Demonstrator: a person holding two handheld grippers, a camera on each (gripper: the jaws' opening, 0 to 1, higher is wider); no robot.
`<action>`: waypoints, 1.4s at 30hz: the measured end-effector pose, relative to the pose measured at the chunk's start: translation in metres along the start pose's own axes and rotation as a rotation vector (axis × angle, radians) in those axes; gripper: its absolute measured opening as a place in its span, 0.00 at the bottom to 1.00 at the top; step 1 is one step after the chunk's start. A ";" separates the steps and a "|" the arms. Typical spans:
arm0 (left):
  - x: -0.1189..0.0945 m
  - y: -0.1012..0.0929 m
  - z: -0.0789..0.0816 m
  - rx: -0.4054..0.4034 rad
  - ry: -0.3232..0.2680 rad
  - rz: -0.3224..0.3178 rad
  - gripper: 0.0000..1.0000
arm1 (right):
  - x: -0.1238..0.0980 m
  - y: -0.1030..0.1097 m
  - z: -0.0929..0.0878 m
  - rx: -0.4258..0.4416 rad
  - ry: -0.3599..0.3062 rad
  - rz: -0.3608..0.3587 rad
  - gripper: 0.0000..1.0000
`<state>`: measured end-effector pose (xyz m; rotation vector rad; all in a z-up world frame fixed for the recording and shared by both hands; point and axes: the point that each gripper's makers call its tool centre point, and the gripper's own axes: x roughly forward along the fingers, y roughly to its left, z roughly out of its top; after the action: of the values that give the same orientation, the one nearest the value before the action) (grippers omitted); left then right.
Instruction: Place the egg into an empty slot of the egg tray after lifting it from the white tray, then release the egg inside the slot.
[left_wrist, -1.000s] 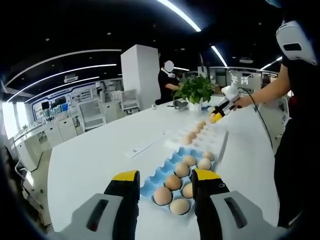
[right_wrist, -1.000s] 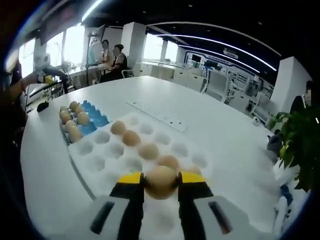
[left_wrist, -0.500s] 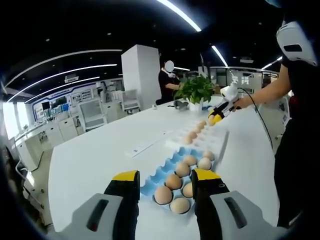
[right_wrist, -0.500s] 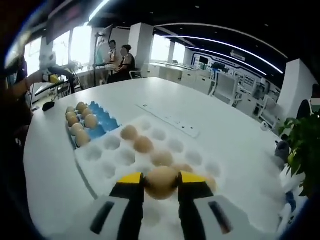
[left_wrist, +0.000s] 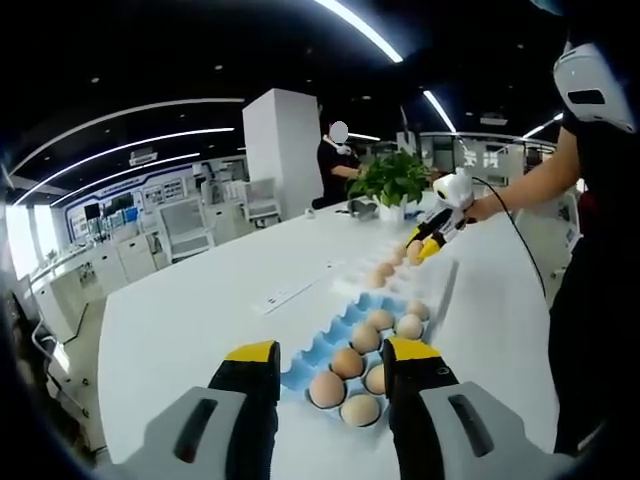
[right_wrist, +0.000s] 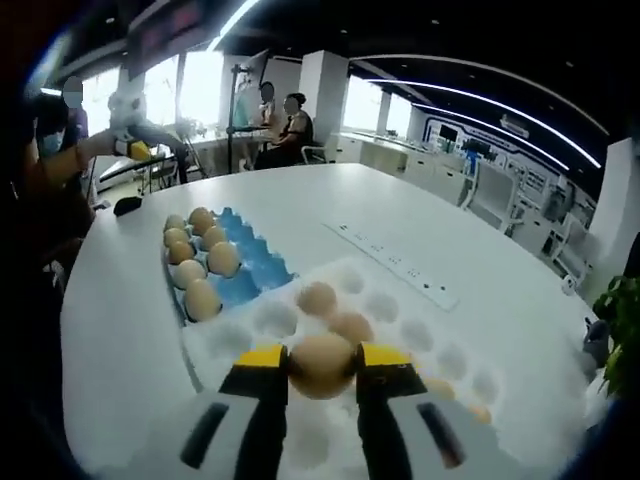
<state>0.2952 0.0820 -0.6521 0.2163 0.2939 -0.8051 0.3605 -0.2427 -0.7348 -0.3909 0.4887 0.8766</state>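
Right gripper (right_wrist: 322, 367): jaws clamped on tan oval egg (right_wrist: 322, 364), since carried off white moulded tray (right_wrist: 395, 310) toward blue egg tray (right_wrist: 255, 275) ahead-left (placement pending). Left gripper (left_wrist: 327, 368): parted, empty.

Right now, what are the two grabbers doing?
Left gripper: open, holding nothing.
Right gripper: closed on an egg.

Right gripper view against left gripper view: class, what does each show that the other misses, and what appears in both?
The right gripper view alone shows the egg clamped between the right gripper's jaws and the power strip. The left gripper view alone shows the left gripper with open, empty jaws and the potted plant. Both show the blue egg tray holding eggs, the white tray and the white table.
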 end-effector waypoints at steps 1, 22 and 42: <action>0.000 0.000 0.000 0.000 0.001 0.001 0.41 | 0.003 0.003 0.001 -0.003 -0.001 0.010 0.25; -0.002 0.000 0.000 -0.002 0.000 0.005 0.41 | 0.043 0.042 0.024 -0.050 -0.028 0.129 0.26; -0.003 0.000 0.000 -0.004 0.004 0.009 0.41 | 0.081 0.070 0.040 -0.061 -0.038 0.217 0.26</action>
<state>0.2932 0.0841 -0.6516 0.2157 0.2984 -0.7953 0.3578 -0.1309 -0.7558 -0.3805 0.4756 1.1089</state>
